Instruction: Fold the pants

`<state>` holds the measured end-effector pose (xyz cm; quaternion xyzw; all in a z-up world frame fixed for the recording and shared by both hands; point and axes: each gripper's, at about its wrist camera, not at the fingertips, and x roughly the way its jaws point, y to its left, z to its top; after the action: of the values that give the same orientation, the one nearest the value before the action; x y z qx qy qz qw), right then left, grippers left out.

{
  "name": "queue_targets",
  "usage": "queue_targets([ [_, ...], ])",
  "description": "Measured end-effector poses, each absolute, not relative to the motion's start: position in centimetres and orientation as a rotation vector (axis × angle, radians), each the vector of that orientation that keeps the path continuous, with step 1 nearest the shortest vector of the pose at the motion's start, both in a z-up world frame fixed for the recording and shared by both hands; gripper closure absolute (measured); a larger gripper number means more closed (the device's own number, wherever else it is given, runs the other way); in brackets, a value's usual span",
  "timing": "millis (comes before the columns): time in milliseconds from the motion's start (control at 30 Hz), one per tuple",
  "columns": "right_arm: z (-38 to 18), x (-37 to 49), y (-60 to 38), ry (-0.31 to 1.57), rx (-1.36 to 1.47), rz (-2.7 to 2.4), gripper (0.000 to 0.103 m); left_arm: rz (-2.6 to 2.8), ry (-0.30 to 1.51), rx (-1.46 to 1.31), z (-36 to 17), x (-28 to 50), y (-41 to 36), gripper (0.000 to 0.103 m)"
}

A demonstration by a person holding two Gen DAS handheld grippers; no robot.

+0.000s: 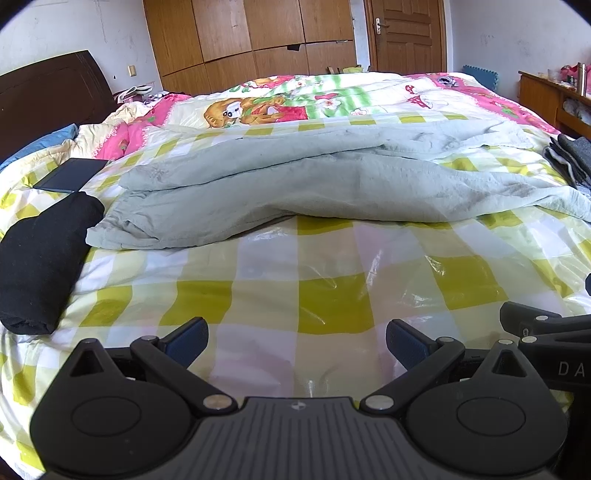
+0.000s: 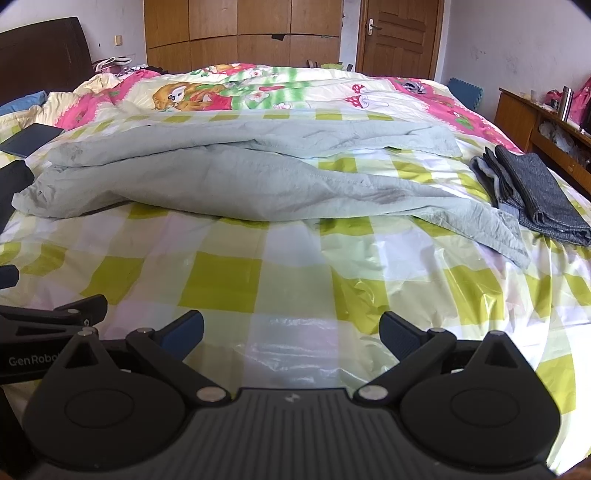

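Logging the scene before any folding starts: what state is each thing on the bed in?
Left hand-held gripper: open, empty.
Right hand-held gripper: open, empty.
Light green pants: laid lengthwise, legs stacked, rumpled.
Black garment: folded.
Grey garment: folded.
Door: shut.
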<state>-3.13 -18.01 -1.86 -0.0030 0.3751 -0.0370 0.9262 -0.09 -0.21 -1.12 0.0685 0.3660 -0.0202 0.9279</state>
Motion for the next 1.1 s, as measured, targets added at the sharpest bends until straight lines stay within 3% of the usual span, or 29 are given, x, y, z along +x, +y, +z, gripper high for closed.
queue_targets([
  [333,-0.2,-0.9,-15.3,0.715,-0.124,0.030,0.005,-0.049,0.683,0.159,-0.3,0.5,1.8,0.000],
  [600,-0.2,6.1,-7.3,0.626,-0.359,0.311,0.007,0.114,0.638,0.191,0.1,6.5,10.9,0.000],
  [833,-2.3,12.9,-0.3,0.652,-0.518,0.553,0.032,0.108,0.660,0.229,-1.8,13.8,17.1,0.002],
  [967,-3.6,15.2,3.1,0.701,-0.519,0.682,0.034,0.108,0.666,0.283,-3.4,16.4,19.5,0.003],
  [1033,-4.4,16.0,4.4,0.760,-0.504,0.727,0.055,0.082,0.740,0.235,-4.8,17.8,21.2,0.010],
  [1100,-4.6,16.0,5.3,0.788,-0.499,0.733,0.067,0.046,0.734,0.129,-5.1,17.4,23.2,0.012],
])
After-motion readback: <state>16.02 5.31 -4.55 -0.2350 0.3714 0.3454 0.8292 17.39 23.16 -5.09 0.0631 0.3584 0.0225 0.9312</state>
